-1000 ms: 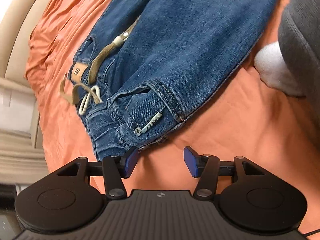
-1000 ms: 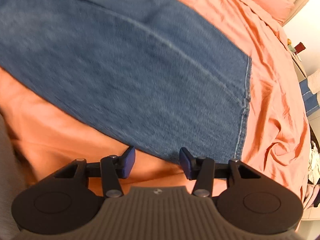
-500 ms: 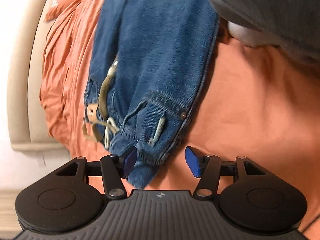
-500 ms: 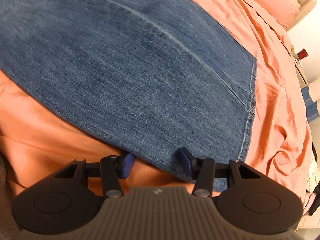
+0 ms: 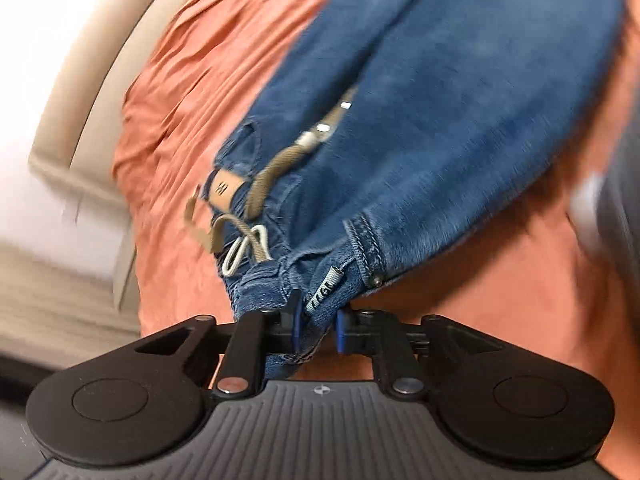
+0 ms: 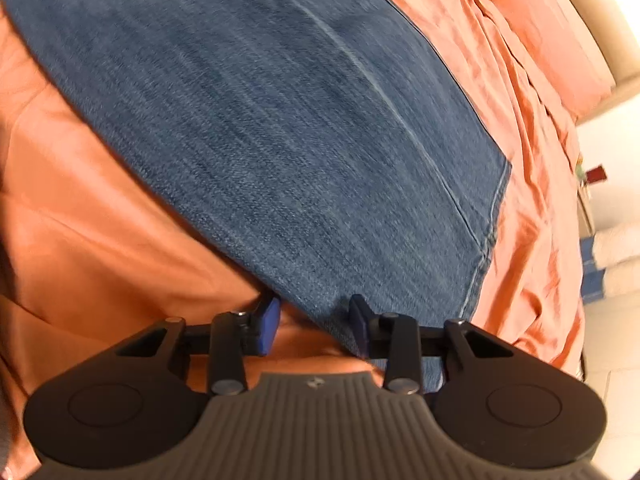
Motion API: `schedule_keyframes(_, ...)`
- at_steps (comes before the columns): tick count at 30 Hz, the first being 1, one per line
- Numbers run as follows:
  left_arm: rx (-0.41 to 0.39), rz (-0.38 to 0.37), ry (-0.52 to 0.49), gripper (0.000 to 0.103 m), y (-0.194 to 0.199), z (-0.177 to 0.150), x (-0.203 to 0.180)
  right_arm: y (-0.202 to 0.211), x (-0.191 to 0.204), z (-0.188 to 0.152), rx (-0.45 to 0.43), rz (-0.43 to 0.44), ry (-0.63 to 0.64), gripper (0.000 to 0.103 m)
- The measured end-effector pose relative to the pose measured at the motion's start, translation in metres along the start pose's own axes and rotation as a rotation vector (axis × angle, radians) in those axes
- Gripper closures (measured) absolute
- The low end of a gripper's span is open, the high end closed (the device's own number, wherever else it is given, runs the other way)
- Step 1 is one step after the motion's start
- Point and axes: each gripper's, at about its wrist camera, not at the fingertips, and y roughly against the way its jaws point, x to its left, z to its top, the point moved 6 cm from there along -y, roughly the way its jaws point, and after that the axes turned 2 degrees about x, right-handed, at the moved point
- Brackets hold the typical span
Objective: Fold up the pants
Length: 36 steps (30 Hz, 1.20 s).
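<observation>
Left gripper is clamped on the bunched waistband of the jeans, which lie along the orange bedsheet; right gripper straddles the leg edge near the hem, jaws apart. Best to close the right one fully on both denim layers before lifting, then raise both ends together so the fold stays square. A second ago the left jaws were open, short of the waistband; the right has since edged onto the cloth.
</observation>
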Motion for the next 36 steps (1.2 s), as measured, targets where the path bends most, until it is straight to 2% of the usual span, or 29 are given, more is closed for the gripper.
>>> schedule_keyframes(2, 0.016, 0.016, 0.062, 0.088, 0.001, 0.004, 0.005, 0.001, 0.002, 0.000, -0.010, -0.022, -0.009, 0.089)
schedule_keyframes(5, 0.029, 0.029, 0.166, 0.088, 0.010, 0.005, 0.012, 0.013, -0.005, -0.001, -0.045, -0.061, -0.060, 0.093)
schedule_keyframes(8, 0.027, 0.054, 0.283, 0.088, 0.022, 0.009, 0.024, 0.032, -0.015, -0.002, -0.101, -0.097, -0.137, 0.102)
schedule_keyframes(11, 0.016, 0.073, 0.394, 0.089, 0.031, 0.017, 0.042, 0.054, -0.032, 0.004, -0.172, -0.130, -0.212, 0.103)
schedule_keyframes(16, 0.004, 0.104, 0.506, 0.089, 0.045, 0.040, 0.085, 0.088, -0.071, 0.029, -0.251, -0.189, -0.245, 0.103)
schedule_keyframes(18, -0.001, 0.114, 0.546, 0.090, 0.050, 0.051, 0.105, 0.096, -0.094, 0.046, -0.269, -0.200, -0.290, 0.103)
schedule_keyframes(21, 0.023, 0.108, 0.599, 0.089, 0.038, 0.073, 0.137, 0.092, -0.126, 0.069, -0.266, -0.212, -0.349, 0.103)
schedule_keyframes(25, 0.069, 0.101, 0.629, 0.089, 0.006, 0.104, 0.163, 0.059, -0.163, 0.108, -0.216, -0.191, -0.401, 0.103)
schedule_keyframes(29, 0.104, 0.098, 0.598, 0.089, -0.043, 0.135, 0.177, 0.001, -0.189, 0.149, -0.157, -0.186, -0.397, 0.103)
schedule_keyframes(36, 0.195, 0.058, 0.543, 0.089, -0.149, 0.165, 0.168, -0.105, -0.202, 0.205, -0.038, -0.137, -0.333, 0.103)
